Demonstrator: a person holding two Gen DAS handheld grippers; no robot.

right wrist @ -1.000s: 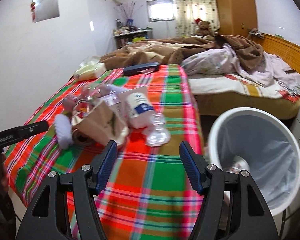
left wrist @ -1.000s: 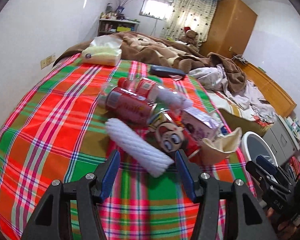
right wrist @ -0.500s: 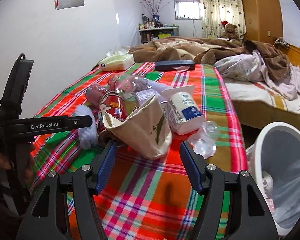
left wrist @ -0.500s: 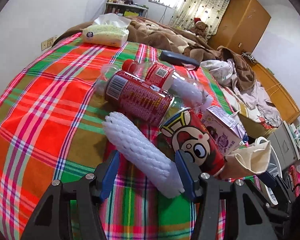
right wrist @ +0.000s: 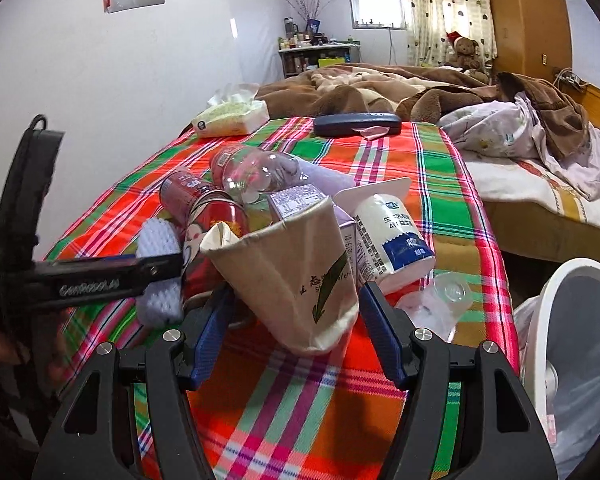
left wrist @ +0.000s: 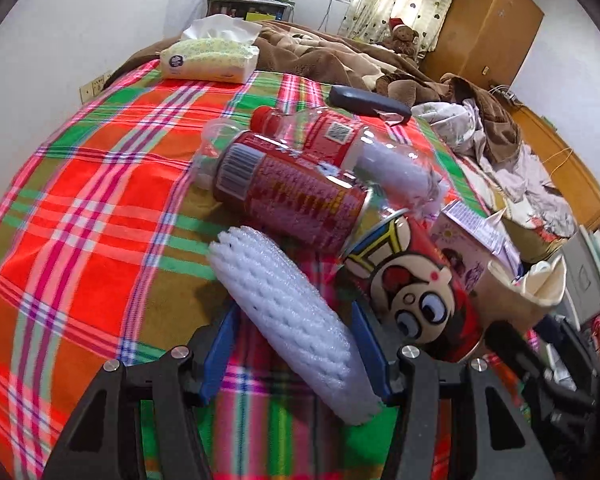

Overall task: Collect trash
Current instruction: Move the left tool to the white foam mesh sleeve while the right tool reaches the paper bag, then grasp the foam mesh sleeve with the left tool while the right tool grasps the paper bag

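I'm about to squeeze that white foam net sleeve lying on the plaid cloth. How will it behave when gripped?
The white foam net sleeve looks like soft mesh, so it will probably squash between the left hand-held gripper's blue pads rather than resist. It seems very light. Being tube-shaped and lying free on the plaid cloth, it may roll if nudged.

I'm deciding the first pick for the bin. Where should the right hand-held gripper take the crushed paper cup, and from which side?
Grip the paper cup across its middle, coming from the near table edge as the right hand-held gripper already does. The cup lies tipped, base toward the camera, flattened mouth away, so its side walls face the open fingers. The softer, creased rim would probably fold.
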